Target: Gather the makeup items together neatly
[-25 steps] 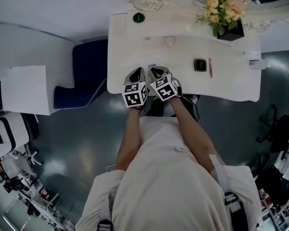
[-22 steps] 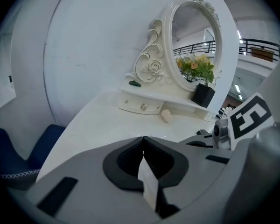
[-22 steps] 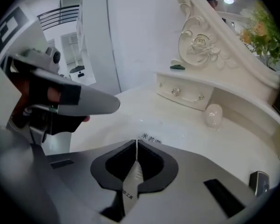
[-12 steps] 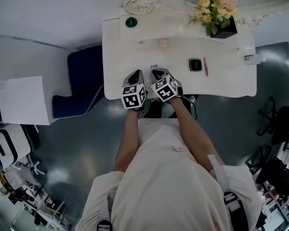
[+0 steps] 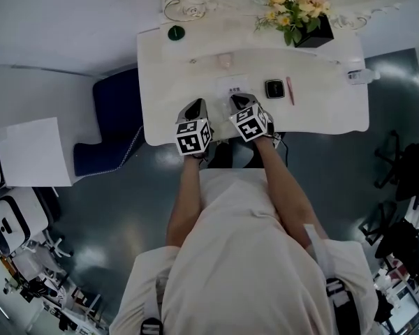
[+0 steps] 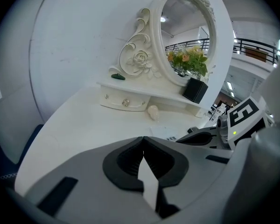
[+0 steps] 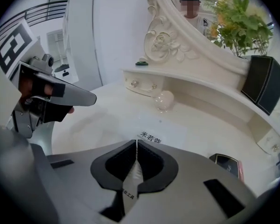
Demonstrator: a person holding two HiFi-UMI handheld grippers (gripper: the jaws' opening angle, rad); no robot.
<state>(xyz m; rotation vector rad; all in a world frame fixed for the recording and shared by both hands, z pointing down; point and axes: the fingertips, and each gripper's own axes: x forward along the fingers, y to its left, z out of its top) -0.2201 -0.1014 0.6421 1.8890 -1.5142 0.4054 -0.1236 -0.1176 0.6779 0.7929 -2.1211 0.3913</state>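
**Dressing table (image 5: 169, 82) seen from above, both grippers at its near edge.** The makeup items are not yet gathered. A compact (image 5: 274, 88) and a pink stick (image 5: 289, 90) lie side by side right of centre. A pale sponge (image 5: 225, 60) is set apart near the drawer shelf, and a green piece (image 5: 176, 32) rests on that shelf at far left. A further item (image 5: 356, 75), too small to be identified, sits at the far right edge. Nothing has been picked up or moved together, so the task is judged to be at its start, with every item left to be collected. The left gripper (image 5: 196, 107) and the right gripper (image 5: 239, 103) are each shown with jaws pressed together and empty. In the frame one second earlier the two grippers were held side by side. The right gripper is now displaced toward the compact, and a gap is opened between the two, just below a printed label (image 5: 234, 89).
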